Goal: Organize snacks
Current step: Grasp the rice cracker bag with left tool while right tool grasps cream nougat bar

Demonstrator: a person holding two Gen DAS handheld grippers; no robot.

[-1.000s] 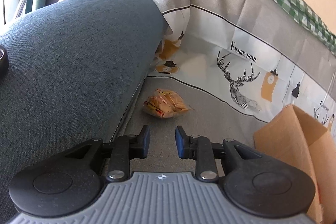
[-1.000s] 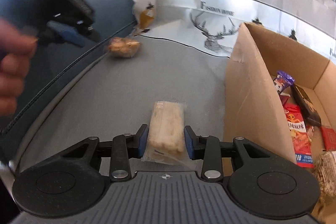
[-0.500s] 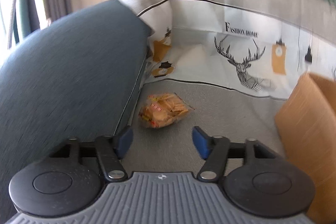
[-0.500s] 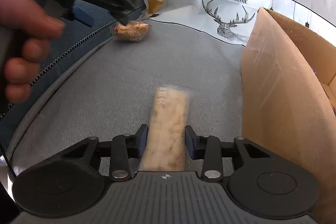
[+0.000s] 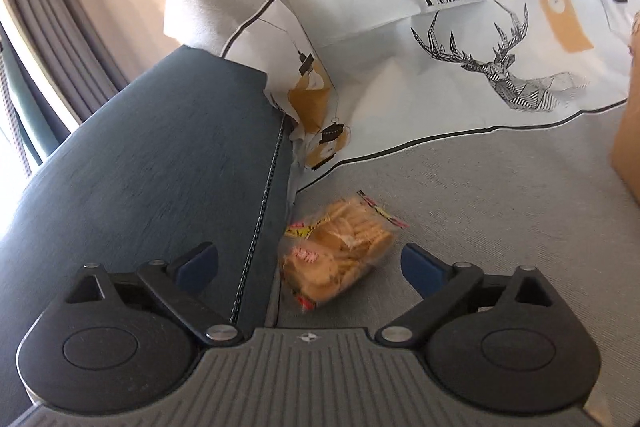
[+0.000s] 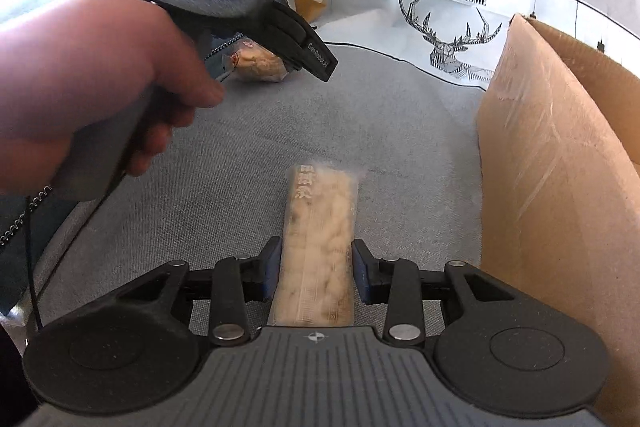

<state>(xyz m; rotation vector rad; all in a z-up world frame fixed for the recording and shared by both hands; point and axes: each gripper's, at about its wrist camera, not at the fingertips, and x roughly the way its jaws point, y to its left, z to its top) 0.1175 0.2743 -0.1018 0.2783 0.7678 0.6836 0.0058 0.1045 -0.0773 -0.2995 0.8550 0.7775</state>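
Observation:
A clear bag of orange crackers [image 5: 340,251] lies on the grey sofa seat, against the dark blue cushion [image 5: 160,167]. My left gripper [image 5: 308,261] hovers just above and before it, jaws opening wide, with the bag in the gap between them and neither pad touching it. The left pad sits over the cushion's edge. My right gripper [image 6: 316,269] is shut on a long pale snack bar pack [image 6: 320,227] that sticks out forward over the seat. The right wrist view also shows the cracker bag [image 6: 256,65] under the left gripper, and a hand [image 6: 100,75] on that gripper's handle.
An open cardboard box [image 6: 560,167] stands on the seat to the right; its edge [image 5: 628,147] shows in the left wrist view. A printed cloth with a deer [image 5: 500,67] covers the sofa back. Grey seat fabric [image 6: 360,115] stretches between bag and box.
My left gripper went from nearly shut to wide open, rolled, and came down close over the cracker bag. The right gripper kept its hold on the bar and barely moved.

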